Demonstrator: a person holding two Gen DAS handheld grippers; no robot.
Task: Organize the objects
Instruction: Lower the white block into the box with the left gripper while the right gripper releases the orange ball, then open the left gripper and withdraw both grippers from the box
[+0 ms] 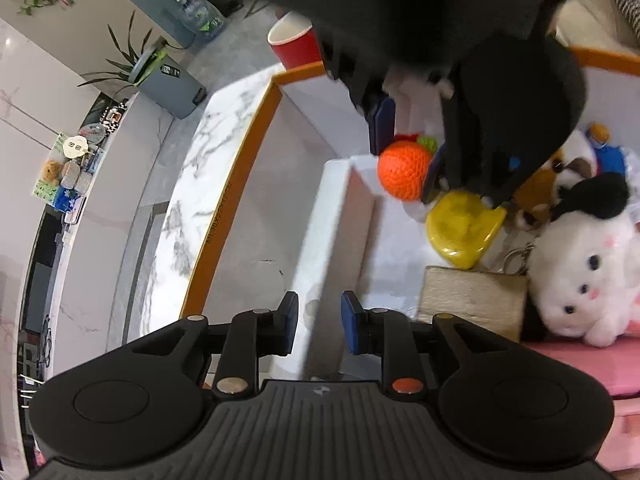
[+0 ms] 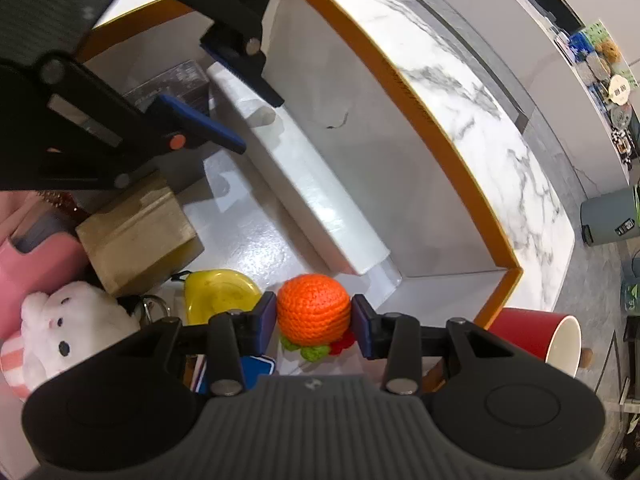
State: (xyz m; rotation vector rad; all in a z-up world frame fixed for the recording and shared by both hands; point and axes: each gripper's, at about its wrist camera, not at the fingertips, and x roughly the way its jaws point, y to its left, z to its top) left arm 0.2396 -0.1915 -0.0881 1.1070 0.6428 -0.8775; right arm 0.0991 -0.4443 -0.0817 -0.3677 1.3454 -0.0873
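Note:
An orange crocheted ball (image 2: 313, 308) with green and red trim sits between the blue pads of my right gripper (image 2: 314, 320), which is shut on it inside the orange-rimmed white box (image 2: 420, 120). The ball also shows in the left wrist view (image 1: 404, 169), held by the right gripper (image 1: 404, 148) above the box floor. My left gripper (image 1: 319, 326) is open and empty over a long white box (image 1: 340, 240), and it shows in the right wrist view (image 2: 236, 100) above that white box (image 2: 312, 196).
In the box lie a yellow dish (image 2: 220, 294), a tan cardboard box (image 2: 138, 236), a white plush toy (image 2: 72, 324), a pink item (image 2: 36, 256) and a dark packet (image 2: 172, 80). A red paper cup (image 2: 536, 336) stands outside on the marble counter (image 2: 500, 128).

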